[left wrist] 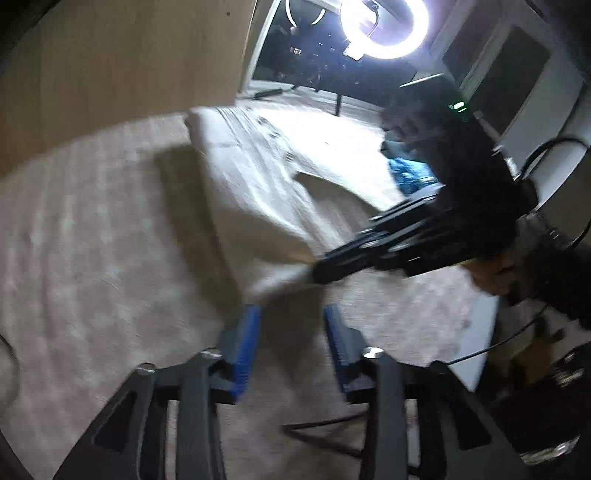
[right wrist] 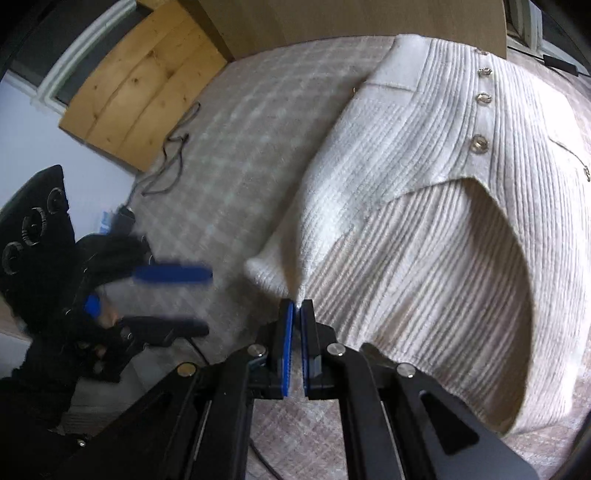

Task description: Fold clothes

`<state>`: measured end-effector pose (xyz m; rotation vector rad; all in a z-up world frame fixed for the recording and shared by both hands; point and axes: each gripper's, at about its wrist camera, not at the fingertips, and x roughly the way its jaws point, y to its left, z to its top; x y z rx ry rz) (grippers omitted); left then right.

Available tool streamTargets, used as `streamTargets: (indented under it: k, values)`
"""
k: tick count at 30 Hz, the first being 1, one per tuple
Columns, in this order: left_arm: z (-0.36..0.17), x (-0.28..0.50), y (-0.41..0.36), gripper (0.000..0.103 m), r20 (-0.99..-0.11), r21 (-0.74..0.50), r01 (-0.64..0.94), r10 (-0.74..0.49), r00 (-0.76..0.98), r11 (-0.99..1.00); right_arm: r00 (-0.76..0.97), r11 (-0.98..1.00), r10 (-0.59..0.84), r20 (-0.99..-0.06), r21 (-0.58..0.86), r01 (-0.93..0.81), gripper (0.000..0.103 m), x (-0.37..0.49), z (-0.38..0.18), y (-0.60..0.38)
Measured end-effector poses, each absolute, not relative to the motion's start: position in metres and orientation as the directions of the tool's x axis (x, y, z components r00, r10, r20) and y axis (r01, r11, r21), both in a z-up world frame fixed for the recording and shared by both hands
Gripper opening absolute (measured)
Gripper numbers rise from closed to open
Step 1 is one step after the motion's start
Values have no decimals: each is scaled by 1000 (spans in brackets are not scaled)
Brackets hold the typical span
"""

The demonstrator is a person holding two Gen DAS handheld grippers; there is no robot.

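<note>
A cream ribbed knit sweater [right wrist: 424,221] with a row of shiny buttons [right wrist: 480,144] lies on the checked beige bed cover [right wrist: 240,147], its lower part doubled over. My right gripper [right wrist: 296,304] is shut on the sweater's near corner, and the fabric rises into the blue pads. In the left wrist view the right gripper [left wrist: 319,269] pinches that corner of the sweater [left wrist: 258,177]. My left gripper [left wrist: 291,310] is open just short of that corner, with nothing between its blue pads. From the right wrist it shows as a blurred open left gripper [right wrist: 208,301].
A bright ring light [left wrist: 384,26] stands beyond the bed. A blue cloth [left wrist: 410,173] lies at the far right. Wooden panels [right wrist: 140,85] border the bed, a thin cord [right wrist: 173,162] lies on the cover, and a black cable [left wrist: 332,435] runs under my left gripper.
</note>
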<state>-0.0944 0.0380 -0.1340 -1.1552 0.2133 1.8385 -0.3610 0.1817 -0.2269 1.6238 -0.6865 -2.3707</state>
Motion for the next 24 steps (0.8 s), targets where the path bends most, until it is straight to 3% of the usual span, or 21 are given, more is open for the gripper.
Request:
streamTargets:
  k: [5,6,8,9,14,16,17,19,21,23,24]
  values:
    - [-159,-111,69,39,-799,-314,-786,595,-84,-532,-381,-899,-366,-849,429,-91,8,-358,-206,192]
    - [-162,-112,71,36,-803,-314,-787,591,-79,-532,-379,-912,-348,-858,404,-77,15,-357,-204,189]
    - [-159,-113,71,21,-801,-319,-784,594,-77,-532,-390,-935,-310,-867,352,-39,31,-350,-200,183]
    - [-158,-113,71,19,-799,-321,-783,596,-77,-532,-395,-950,-281,-875,312,-17,33,-347,-199,178]
    - [-152,-116,69,13,-794,-333,-778,604,-73,-532,-378,-984,-179,-908,166,69,33,-347,-210,160]
    - [-149,-117,68,13,-791,-338,-776,607,-72,-532,-381,-992,-125,-916,106,71,19,-351,-214,158]
    - [-148,-117,68,13,-790,-341,-775,609,-71,-533,-383,-993,-119,-916,103,62,5,-353,-214,160]
    - [-145,-116,68,32,-789,-324,-779,608,-91,-537,-409,-989,-147,-901,141,45,5,-356,-206,161]
    - [-149,-119,70,42,-787,-335,-762,609,-97,-555,-434,-986,-163,-886,160,45,5,-354,-194,163]
    - [-156,-125,73,33,-785,-364,-737,614,-87,-570,-455,-988,-151,-877,145,48,5,-352,-181,163]
    - [-159,-126,77,15,-783,-384,-727,618,-70,-569,-467,-990,-140,-873,133,49,5,-351,-174,163]
